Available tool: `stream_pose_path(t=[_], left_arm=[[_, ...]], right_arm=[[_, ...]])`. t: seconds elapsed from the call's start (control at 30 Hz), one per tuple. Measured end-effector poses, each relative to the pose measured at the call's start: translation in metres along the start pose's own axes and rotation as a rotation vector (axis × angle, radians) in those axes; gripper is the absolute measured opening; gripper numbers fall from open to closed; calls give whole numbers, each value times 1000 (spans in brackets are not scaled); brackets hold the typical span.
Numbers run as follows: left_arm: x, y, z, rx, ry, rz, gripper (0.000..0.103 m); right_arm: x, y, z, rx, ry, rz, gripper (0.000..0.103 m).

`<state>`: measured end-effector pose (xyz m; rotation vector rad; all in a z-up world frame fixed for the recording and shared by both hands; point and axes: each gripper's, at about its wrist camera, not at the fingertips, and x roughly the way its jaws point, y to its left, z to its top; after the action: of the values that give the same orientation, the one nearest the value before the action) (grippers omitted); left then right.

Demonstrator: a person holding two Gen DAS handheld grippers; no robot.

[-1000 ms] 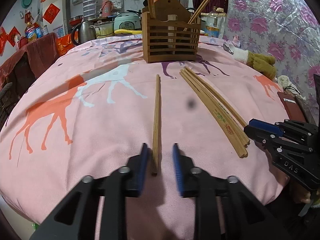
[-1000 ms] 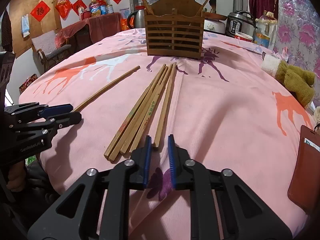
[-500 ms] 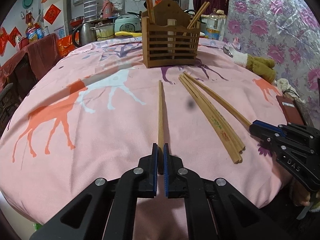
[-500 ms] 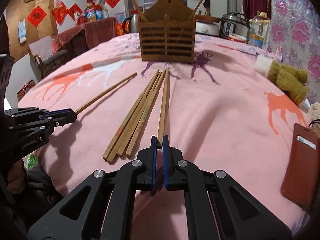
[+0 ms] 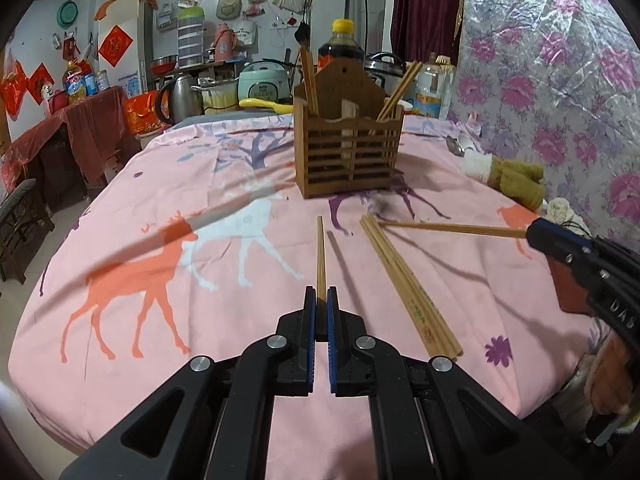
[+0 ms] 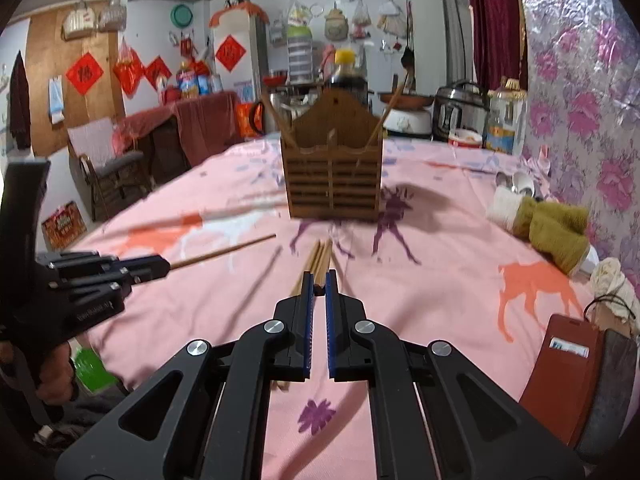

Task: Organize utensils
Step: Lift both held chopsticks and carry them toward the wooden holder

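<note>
My left gripper (image 5: 319, 300) is shut on a single wooden chopstick (image 5: 320, 252) and holds it above the pink cloth, pointing at the wooden slatted holder (image 5: 347, 156). My right gripper (image 6: 318, 285) is shut on another chopstick (image 6: 323, 265), lifted off the table; that chopstick also shows in the left wrist view (image 5: 452, 229), sticking out of the right gripper (image 5: 538, 232). A bundle of several chopsticks (image 5: 408, 284) lies on the cloth between the grippers. The holder (image 6: 332, 176) has a few chopsticks standing in its outer compartments.
The round table has a pink cloth with horse prints (image 5: 160, 264). A soy sauce bottle (image 5: 340, 44) stands behind the holder. A green-and-white rag (image 6: 548, 224) and a brown wallet (image 6: 560, 376) lie at the right edge. Chairs and kitchen clutter are beyond.
Both grippers closed on a chopstick each and lifted them off the cloth. The right chopstick has left the bundle and now angles up over the table.
</note>
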<state>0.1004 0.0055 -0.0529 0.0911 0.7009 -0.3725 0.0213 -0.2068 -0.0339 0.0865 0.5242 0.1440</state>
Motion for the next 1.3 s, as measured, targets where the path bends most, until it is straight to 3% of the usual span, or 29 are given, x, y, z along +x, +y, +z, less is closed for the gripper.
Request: stream_pose_path(t=[0.4, 0.9, 1.07, 1.3], left_arm=[[-21, 10, 17, -40, -30, -28, 6], [-21, 11, 33, -16, 45, -64, 6], [-14, 14, 35, -26, 62, -63, 6], [-13, 11, 26, -34, 68, -69, 6]], right_arm=[[-19, -17, 15, 65, -48, 1, 6], [-36, -25, 33, 81, -108, -3, 6], [-23, -30, 19, 58, 2, 56, 12], [-13, -39, -47, 15, 223, 102, 18]])
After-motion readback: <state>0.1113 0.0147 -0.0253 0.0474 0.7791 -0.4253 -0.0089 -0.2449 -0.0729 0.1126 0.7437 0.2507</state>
